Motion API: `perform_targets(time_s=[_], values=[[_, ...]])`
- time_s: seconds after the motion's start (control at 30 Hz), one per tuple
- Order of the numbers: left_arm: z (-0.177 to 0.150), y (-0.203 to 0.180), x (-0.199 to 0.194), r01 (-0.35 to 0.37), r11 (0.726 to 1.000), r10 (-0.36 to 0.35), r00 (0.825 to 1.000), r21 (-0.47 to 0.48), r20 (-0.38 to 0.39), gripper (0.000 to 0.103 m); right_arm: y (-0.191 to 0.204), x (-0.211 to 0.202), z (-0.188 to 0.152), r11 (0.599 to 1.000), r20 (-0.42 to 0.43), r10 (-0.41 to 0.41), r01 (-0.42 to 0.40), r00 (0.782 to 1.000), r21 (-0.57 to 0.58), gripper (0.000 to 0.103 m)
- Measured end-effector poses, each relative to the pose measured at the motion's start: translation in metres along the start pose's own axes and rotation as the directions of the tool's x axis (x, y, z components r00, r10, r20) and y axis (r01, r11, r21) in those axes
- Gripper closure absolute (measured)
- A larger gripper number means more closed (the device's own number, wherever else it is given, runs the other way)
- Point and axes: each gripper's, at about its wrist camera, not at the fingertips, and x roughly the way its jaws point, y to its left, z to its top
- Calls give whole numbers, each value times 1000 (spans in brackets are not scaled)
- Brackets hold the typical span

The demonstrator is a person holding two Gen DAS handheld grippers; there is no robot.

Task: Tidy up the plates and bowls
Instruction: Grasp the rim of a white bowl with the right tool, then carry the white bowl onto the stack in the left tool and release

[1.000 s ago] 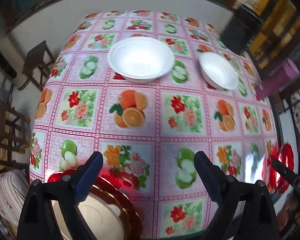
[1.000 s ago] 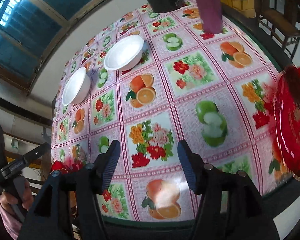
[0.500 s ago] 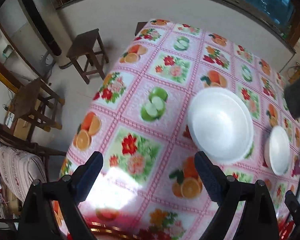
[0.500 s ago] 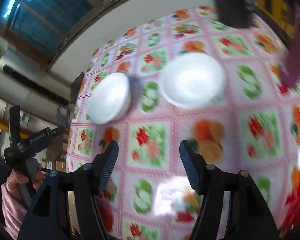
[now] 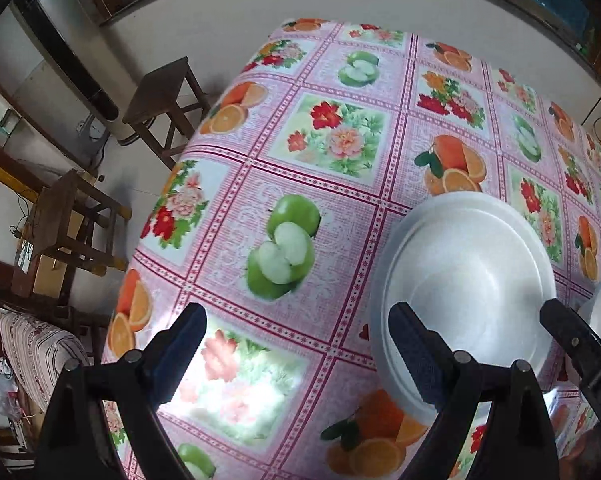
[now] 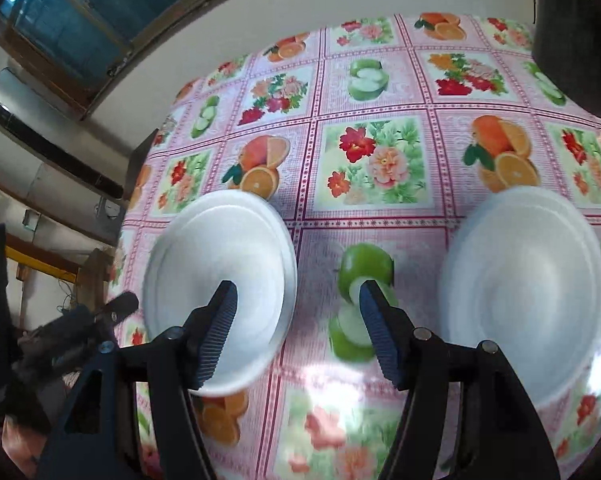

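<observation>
fruit-print tablecloth, wooden stools beside it.

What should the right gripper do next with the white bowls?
Probably ease the right gripper forward and down so its open fingers straddle the near rim of the left white foam bowl. Both bowls sit apart on the fruit-print tablecloth, and neither is gripped yet.

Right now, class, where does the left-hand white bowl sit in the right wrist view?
The left white bowl sits left of centre on the tablecloth, beside the green apple print.
</observation>
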Motion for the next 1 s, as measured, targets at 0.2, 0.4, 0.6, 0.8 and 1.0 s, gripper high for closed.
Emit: perform_targets(time_s=[0.2,0.4,0.6,0.8,1.0], values=[[-1,-15,19,32,999,-31,999,25,-41,9,0,29,4,1000,-30,-28,28,999,-5,39],[-10,-27,24,161,985,-154,983,64,-98,69,-4,37,-1,999,-67,8,-5,998,39,86],[-39,-37,-2,204,972,-192,975,113,-109,81,0,10,-16,998,-39,29,-27,999,52,95],[-90,-49,-45,218,954,-200,974,205,-104,81,-17,-38,-57,995,-27,49,-47,998,85,95],[-161,-46,-75,261,923,-226,962,282,-152,81,-31,-87,-118,994,-35,33,-29,999,104,95]])
